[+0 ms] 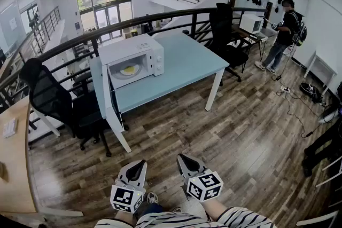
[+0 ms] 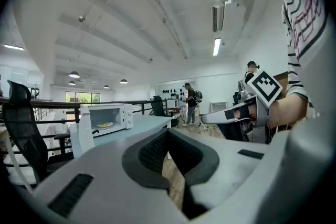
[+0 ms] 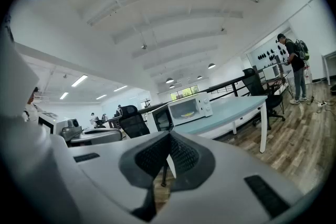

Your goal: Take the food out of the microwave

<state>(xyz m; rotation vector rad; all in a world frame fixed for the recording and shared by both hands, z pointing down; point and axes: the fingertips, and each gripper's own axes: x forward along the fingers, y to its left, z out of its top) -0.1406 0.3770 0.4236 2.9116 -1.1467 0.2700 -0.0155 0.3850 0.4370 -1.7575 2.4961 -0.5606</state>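
Both tools are held low at the bottom middle of the head view, well apart from the table (image 1: 188, 64). The left gripper (image 1: 140, 164) and the right gripper (image 1: 182, 158) each have their jaws pressed together with nothing between them, which is confirmed in each gripper's own view. This is judged to be a carrying posture, with the approach not yet made. The microwave (image 1: 134, 59) is set near the table's left edge, above centre, and its door (image 1: 109, 97) is swung wide open, presumably so that the cavity can be reached. The food (image 1: 128, 69) is seen inside as a yellow patch on a pale plate; what kind it is cannot be made out. The wearer's arms are cut off by the lower edge. A black office chair (image 1: 49, 96) partly hides the table's left side.
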